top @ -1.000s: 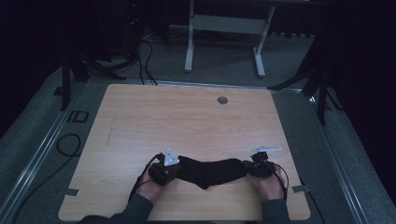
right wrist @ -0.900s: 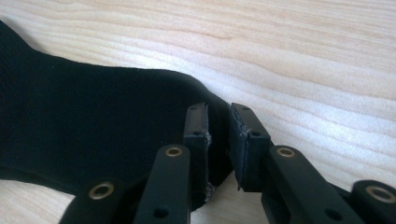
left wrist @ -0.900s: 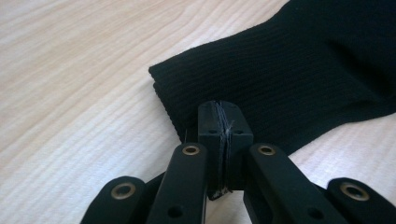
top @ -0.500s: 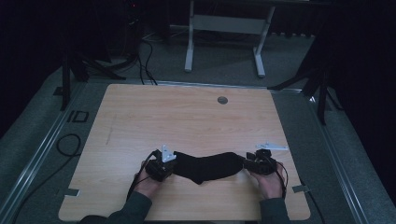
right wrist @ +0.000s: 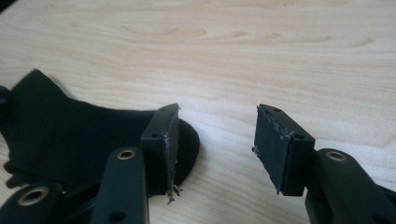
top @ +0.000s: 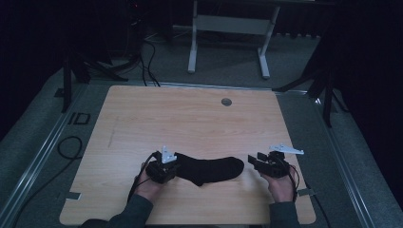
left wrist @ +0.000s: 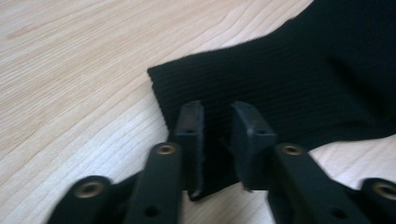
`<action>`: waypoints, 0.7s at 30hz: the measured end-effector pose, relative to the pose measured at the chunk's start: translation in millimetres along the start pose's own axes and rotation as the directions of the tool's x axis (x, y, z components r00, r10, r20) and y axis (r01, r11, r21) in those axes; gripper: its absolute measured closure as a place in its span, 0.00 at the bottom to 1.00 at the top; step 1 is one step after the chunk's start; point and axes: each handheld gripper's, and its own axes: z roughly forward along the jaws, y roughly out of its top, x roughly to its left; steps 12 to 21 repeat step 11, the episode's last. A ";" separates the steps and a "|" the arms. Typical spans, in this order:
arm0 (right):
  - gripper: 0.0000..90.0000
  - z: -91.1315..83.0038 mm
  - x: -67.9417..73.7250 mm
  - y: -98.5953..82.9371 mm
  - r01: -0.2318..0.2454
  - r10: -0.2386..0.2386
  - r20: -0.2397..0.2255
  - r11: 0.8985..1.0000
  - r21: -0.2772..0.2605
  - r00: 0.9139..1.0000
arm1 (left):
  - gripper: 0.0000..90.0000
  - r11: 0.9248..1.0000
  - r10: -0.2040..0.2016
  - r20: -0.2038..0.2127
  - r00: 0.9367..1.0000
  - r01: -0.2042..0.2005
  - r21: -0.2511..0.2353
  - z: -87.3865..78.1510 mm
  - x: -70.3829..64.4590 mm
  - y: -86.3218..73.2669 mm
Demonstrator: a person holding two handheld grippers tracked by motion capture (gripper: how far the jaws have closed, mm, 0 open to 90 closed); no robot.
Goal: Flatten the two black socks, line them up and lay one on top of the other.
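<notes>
A black sock lies flat and stretched sideways on the near part of the wooden desk, its ribbed cuff toward the person's left and its rounded toe toward the right. The left gripper has its jaws drawn narrow on the cuff edge, a fold of the knit pinched between them, which seems meant to anchor that end so the sock stays straight on the wood. The right gripper stands with its jaws wide apart and nothing between them; one jaw sits just in front of the toe, the other over bare desk, so that end lies free. In the high view both hands rest low at the near edge, the left gripper touching the sock and the right gripper just beside the toe. A small round grommet sits well apart near the far edge.
</notes>
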 end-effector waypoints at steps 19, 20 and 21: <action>0.54 9.1 -5.3 -7.6 0.024 -0.030 0.083 0.997 0.069 0.996 | 0.67 0.992 -0.085 -0.016 0.996 0.083 -0.093 -24.2 25.6 -0.1; 0.54 9.1 -5.3 -7.6 0.024 -0.030 0.083 0.997 0.069 0.996 | 0.67 0.992 -0.085 -0.016 0.996 0.083 -0.093 -24.2 25.6 -0.1; 0.54 9.1 -5.3 -7.6 0.024 -0.030 0.083 0.997 0.069 0.996 | 0.67 0.992 -0.085 -0.016 0.996 0.083 -0.093 -24.2 25.6 -0.1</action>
